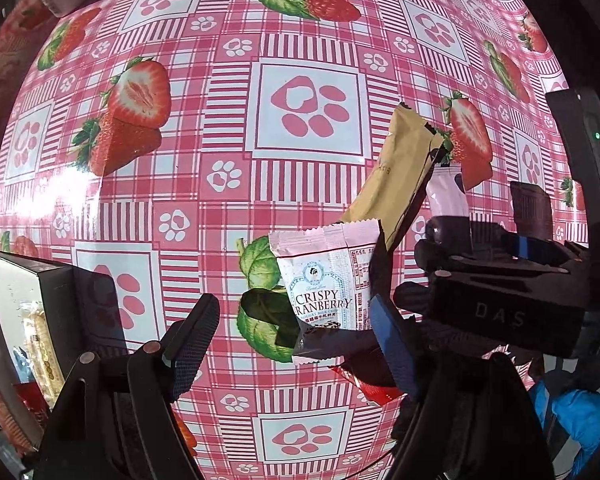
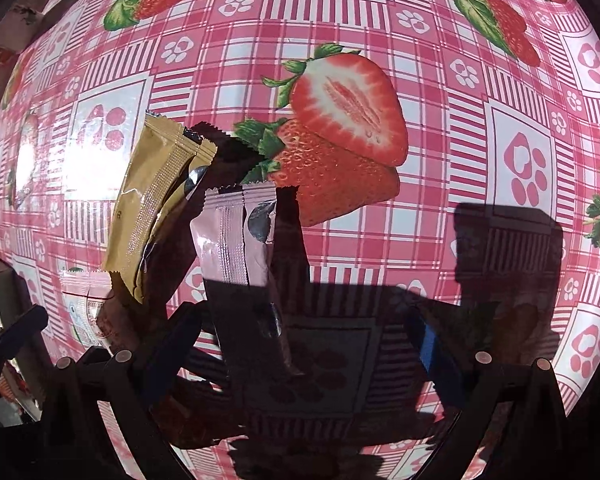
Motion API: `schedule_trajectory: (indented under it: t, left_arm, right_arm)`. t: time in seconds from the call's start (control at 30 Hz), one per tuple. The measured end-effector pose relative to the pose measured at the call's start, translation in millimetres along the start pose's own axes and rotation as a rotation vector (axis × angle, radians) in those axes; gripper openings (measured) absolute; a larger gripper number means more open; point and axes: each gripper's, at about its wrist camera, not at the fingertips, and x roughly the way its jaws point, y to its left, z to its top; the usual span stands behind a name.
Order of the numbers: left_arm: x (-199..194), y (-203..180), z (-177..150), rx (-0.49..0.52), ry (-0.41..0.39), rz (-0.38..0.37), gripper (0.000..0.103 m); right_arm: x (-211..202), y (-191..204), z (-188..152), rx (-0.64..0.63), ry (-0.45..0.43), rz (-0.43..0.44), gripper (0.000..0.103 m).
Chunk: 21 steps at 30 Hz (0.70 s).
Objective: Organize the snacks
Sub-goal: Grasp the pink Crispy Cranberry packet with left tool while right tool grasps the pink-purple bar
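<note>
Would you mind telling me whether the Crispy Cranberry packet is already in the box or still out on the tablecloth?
Out. The Crispy Cranberry packet lies flat on the strawberry tablecloth, overlapping other snack packets, well apart from the box at the left edge.

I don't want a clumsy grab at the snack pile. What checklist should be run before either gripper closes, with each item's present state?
1. Left gripper open: ok.
2. Cranberry packet between the left fingers: ok, it lies in the gap, nearer the right-hand finger.
3. Only one snack in that gap: not ok, a red wrapper lies partly under the packet.
4. Right gripper open: ok.
5. Pink bar between the right fingers: ok, though its lower end is in shadow.
6. Gold bar clear of the pink bar: cannot tell.
</note>
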Motion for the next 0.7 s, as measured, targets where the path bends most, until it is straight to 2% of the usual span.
schedule_trajectory:
  t: [0.1, 0.2, 0.33, 0.53, 0.57, 0.63, 0.67, 0.7]
  left_arm:
    - [1, -11, 1, 0.022, -0.001, -0.004, 0.081]
    - [11, -23, 3, 0.064, 0.009, 0.093, 0.081]
    - [19, -17, 4, 0.017, 0.022, 0.096, 0.081]
    - [19, -29, 5, 0.065, 0.011, 0.133, 0.079]
    - [18, -31, 6, 0.064, 0.005, 0.134, 0.077]
    - [13, -31, 5, 0.065, -0.015, 0.136, 0.06]
    - [7, -27, 1, 0.066, -0.025, 0.135, 0.053]
    - [2, -25, 1, 0.069, -0.03, 0.132, 0.042]
  right_arm:
    - [0, 1, 2, 0.0, 0.008, 0.003, 0.103]
    - [5, -1, 3, -0.009, 0.019, 0.0, 0.103]
    - [6, 5, 5, 0.0, 0.024, -0.003, 0.103]
    - [7, 7, 6, 0.004, 0.026, -0.005, 0.103]
    - [6, 8, 5, 0.003, 0.024, -0.005, 0.1]
    - [0, 13, 0, -0.019, -0.003, -0.009, 0.088]
    - [-6, 17, -3, -0.038, -0.019, -0.012, 0.073]
    - [-11, 21, -5, -0.058, -0.034, -0.015, 0.053]
